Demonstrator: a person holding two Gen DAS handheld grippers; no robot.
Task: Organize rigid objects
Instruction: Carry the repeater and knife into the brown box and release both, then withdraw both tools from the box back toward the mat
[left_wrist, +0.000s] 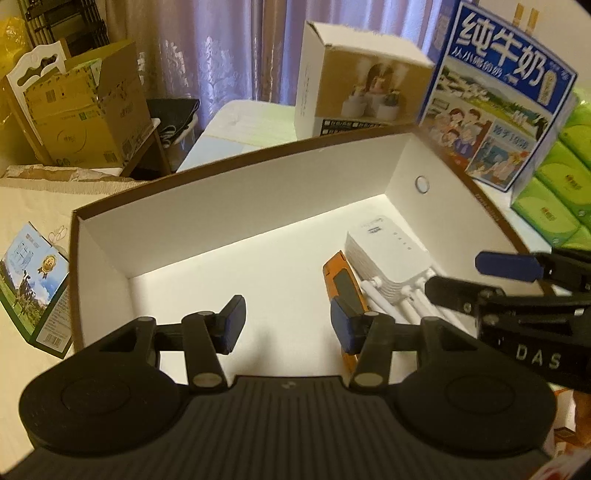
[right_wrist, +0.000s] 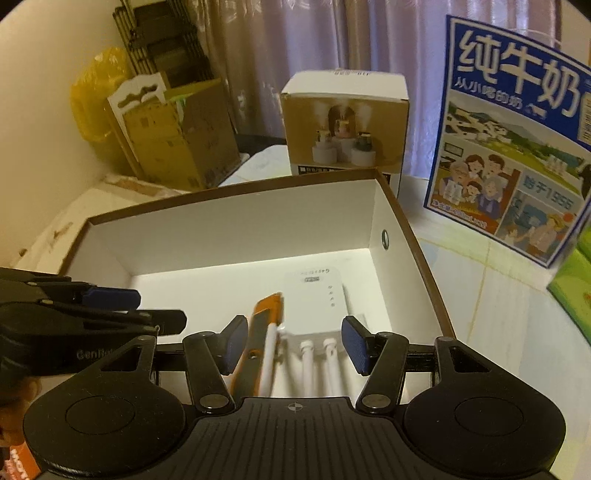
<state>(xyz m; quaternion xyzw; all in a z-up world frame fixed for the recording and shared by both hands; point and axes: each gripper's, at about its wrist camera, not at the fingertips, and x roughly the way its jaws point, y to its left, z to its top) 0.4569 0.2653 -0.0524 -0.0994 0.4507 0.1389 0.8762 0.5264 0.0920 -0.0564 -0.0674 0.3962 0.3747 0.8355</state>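
Note:
An open box (left_wrist: 236, 195) (right_wrist: 229, 236), brown outside and white inside, lies on the table. Inside at its right end lie a white router (left_wrist: 388, 254) (right_wrist: 314, 295) with antennas and an orange utility knife (left_wrist: 343, 284) (right_wrist: 258, 332) beside it. My left gripper (left_wrist: 286, 325) is open and empty over the box's near middle. My right gripper (right_wrist: 291, 347) is open and empty above the knife and the router's antennas; it also shows in the left wrist view (left_wrist: 480, 273).
A white product box (left_wrist: 354, 81) (right_wrist: 343, 125) and a blue milk carton box (left_wrist: 498, 99) (right_wrist: 517, 147) stand behind the open box. Green tissue packs (left_wrist: 554, 184) are at the right. A small milk box (left_wrist: 33, 288) lies left. Cardboard boxes (left_wrist: 81, 110) stand far left.

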